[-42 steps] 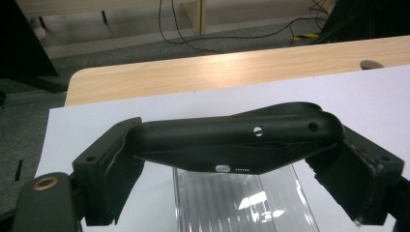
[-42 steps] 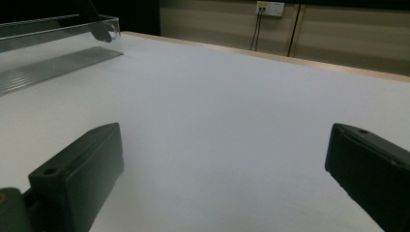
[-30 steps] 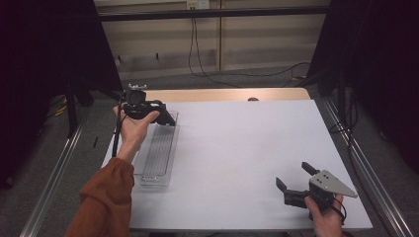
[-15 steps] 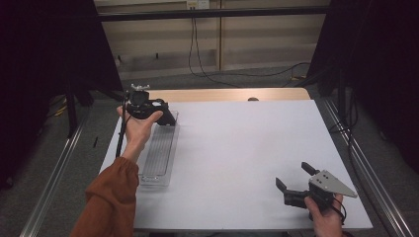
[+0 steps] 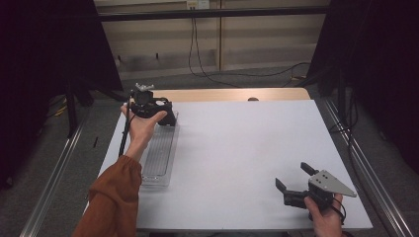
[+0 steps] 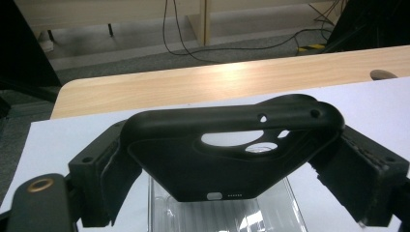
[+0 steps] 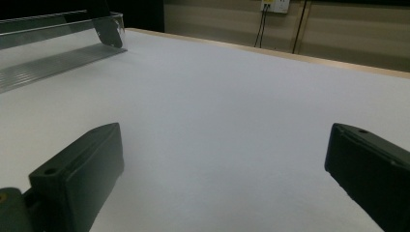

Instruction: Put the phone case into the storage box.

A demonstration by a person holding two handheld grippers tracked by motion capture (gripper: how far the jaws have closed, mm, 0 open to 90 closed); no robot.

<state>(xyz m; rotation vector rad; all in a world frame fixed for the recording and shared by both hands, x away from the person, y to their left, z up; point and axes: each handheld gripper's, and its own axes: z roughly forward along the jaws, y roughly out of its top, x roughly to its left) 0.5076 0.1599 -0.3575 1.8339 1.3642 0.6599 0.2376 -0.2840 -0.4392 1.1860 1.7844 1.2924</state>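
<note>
Left gripper view, left claw [image 6: 232, 193]: jaws are closing on a black phone case [image 6: 232, 150] from both sides, pinching it across its width; camera cut-outs are showing at the upper right of the case.
Left claw, grip reasoning: holding by the two long edges is probably keeping the flexible shell from folding and leaving its underside free for setting down.
Phone case, position: hanging above the far end of a clear ribbed tray [image 6: 227, 212], whose transparent end wall is showing just beneath the case; whether the case is touching the tray cannot be told.
High view, left claw [image 5: 165, 114]: the person's left hand [image 5: 141, 126] is reaching well forward, rust-coloured sleeve [image 5: 116, 197] stretched along the tray's near side.
Clear ribbed tray [image 5: 160, 153]: lying lengthwise along the left part of the white tabletop [image 5: 237, 148], long axis running away from the person; likely placed so for loading end to end.
Right claw [image 5: 295, 180]: jaws standing wide apart, gripping nothing, resting low at the near right corner, well apart from the tray.
Right gripper view, right claw [image 7: 217, 179]: looking across bare tabletop toward the tray [image 7: 53, 53]; probably parked so as to be keeping out of the left arm's way.
Judgement: the case is seemingly being brought to, or lifted from, the tray's far end; which of the two cannot be told.
</note>
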